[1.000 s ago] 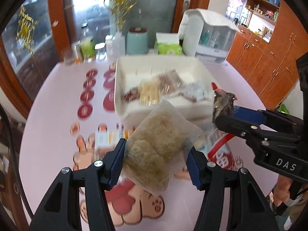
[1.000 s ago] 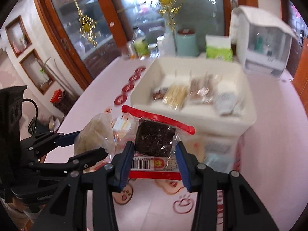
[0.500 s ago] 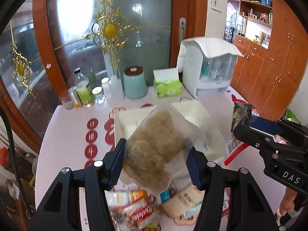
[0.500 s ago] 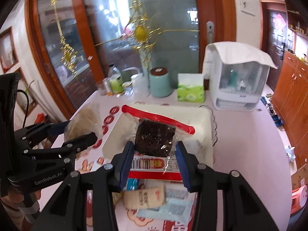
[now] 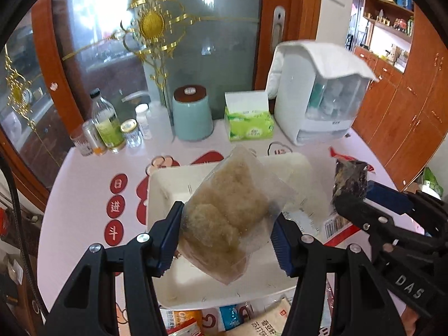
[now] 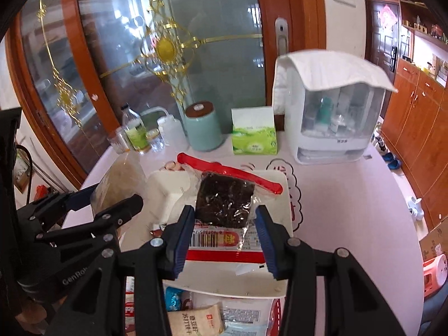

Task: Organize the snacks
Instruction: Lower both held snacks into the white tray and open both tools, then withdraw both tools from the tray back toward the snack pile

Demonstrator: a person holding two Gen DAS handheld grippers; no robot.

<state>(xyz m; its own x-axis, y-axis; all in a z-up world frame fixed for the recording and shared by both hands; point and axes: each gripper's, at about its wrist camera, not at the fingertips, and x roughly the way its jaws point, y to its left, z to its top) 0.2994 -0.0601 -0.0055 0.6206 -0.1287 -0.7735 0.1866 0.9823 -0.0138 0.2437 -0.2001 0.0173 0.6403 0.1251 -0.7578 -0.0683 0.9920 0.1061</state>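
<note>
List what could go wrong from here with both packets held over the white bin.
1. The left gripper pinches only the lower part of the tan packet; its slick film could slip out.
2. The right gripper and its dark packet hang close beside the left, so they might collide over the bin.

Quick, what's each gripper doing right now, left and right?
Left gripper: closed on the clear bag of pale floss-like snack.
Right gripper: closed on the dark snack packet with the red strip.
</note>
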